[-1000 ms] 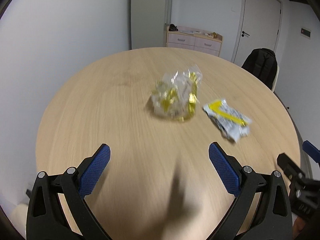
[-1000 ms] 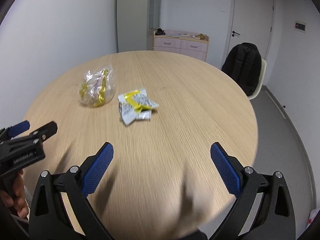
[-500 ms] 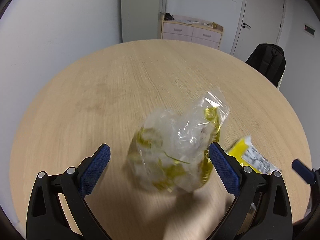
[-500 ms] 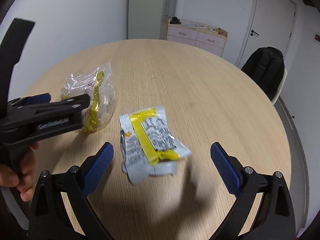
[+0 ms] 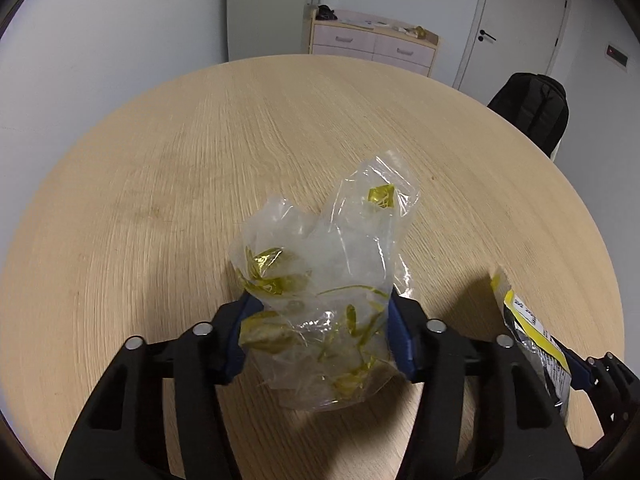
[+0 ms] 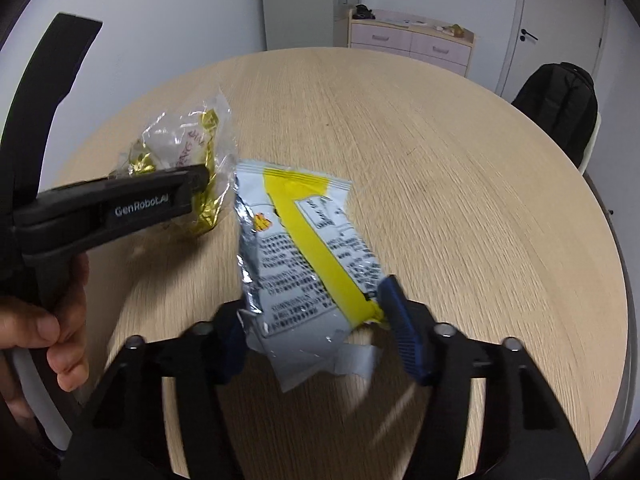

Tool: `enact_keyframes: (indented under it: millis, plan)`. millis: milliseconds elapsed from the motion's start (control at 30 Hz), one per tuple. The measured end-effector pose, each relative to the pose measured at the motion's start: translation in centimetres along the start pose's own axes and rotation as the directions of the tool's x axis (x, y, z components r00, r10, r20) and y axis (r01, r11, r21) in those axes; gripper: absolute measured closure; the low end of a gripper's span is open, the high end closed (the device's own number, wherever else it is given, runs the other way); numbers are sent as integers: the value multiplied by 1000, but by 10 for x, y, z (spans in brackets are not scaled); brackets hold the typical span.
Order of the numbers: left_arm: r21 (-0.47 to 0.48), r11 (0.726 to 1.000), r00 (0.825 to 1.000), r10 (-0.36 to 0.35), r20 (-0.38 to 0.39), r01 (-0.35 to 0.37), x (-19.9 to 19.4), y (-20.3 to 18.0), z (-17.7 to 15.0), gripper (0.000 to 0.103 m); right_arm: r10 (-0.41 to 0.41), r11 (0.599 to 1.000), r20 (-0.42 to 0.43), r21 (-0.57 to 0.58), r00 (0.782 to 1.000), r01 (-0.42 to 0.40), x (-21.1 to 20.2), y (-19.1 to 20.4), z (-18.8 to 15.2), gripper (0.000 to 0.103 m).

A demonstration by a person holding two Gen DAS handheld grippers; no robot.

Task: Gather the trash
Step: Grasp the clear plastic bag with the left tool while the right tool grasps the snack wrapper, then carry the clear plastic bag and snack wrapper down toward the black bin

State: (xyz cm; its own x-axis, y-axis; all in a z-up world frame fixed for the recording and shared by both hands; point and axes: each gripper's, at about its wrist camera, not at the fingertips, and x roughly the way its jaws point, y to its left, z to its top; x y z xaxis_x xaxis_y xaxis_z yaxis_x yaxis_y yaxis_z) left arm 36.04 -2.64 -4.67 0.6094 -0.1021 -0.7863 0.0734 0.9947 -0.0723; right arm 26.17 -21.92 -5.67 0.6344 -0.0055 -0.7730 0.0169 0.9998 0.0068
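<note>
A crumpled clear plastic bag with yellow print sits between the blue pads of my left gripper, which is shut on its lower part; it also shows in the right wrist view. A white and yellow snack wrapper is pinched at its lower end by my right gripper, its top tilted up off the round wooden table. The wrapper's edge shows at the right in the left wrist view.
A black backpack on a chair stands past the table's far right edge. A pink-drawered cabinet and a white door are at the back wall. The person's hand holds the left gripper.
Both grippers moved forward over the table and closed from wide open: the left on the clear bag, the right on the wrapper, which now tilts up.
</note>
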Motion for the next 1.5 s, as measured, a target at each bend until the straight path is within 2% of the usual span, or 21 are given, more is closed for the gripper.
enact_keyframes:
  millis: [133, 167, 267, 600, 767, 1000, 1500]
  plan:
    - [6, 1000, 1000, -5, 5, 4, -1, -2, -4, 56, -1, 1000, 5, 10, 1000, 1, -2, -1, -2, 71]
    - [5, 1000, 1000, -6, 5, 6, -2, -2, -4, 57, -3, 1000, 7, 15, 1000, 3, -2, -2, -2, 79]
    - [0, 1000, 1000, -12, 9, 12, -2, 0, -7, 60, -3, 1000, 9, 28, 1000, 3, -3, -3, -3, 86]
    - [-24, 999, 999, 36, 22, -35, -23, 3, -18, 64, -10, 998, 29, 68, 1000, 8, -16, -13, -9, 88]
    - [-34, 999, 999, 39, 12, -39, -48, 5, -38, 65, -16, 997, 51, 80, 999, 12, -41, -13, -20, 88]
    - [-32, 997, 997, 71, 42, -70, -96, 4, -61, 65, -19, 997, 93, 81, 995, 12, -82, -8, -36, 88]
    - [-45, 996, 993, 86, 81, -83, -179, 5, -142, 65, -29, 997, 140, 69, 990, 19, -146, 5, -92, 88]
